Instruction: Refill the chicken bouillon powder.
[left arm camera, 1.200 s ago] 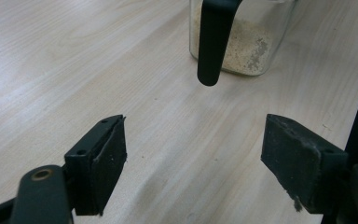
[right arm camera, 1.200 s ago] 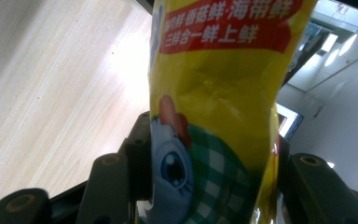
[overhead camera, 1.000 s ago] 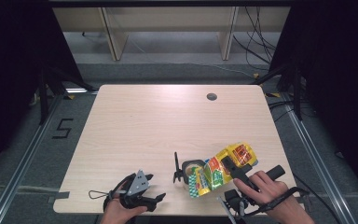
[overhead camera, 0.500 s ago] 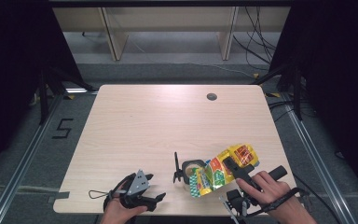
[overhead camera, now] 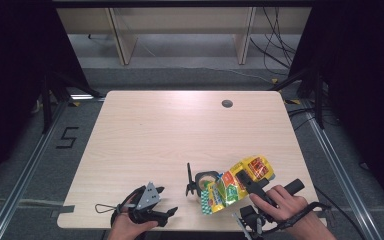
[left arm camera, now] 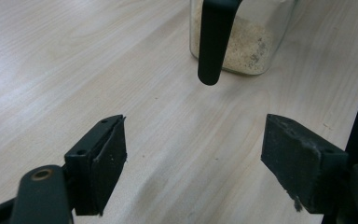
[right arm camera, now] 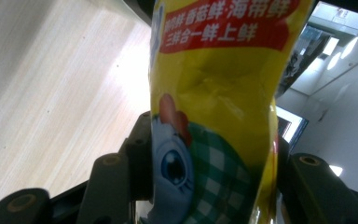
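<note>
Clamping a yellow seasoning bag (overhead camera: 236, 184) near the desk's (overhead camera: 170, 130) front right corner, the right gripper (overhead camera: 250, 186) tilts it over a glass jar (overhead camera: 206, 181); left gripper (left arm camera: 193, 163) view: jaws apart, nothing between, jar (left arm camera: 249, 44) ahead; right gripper view: bag (right arm camera: 214, 116) squeezed between jaws.
</note>
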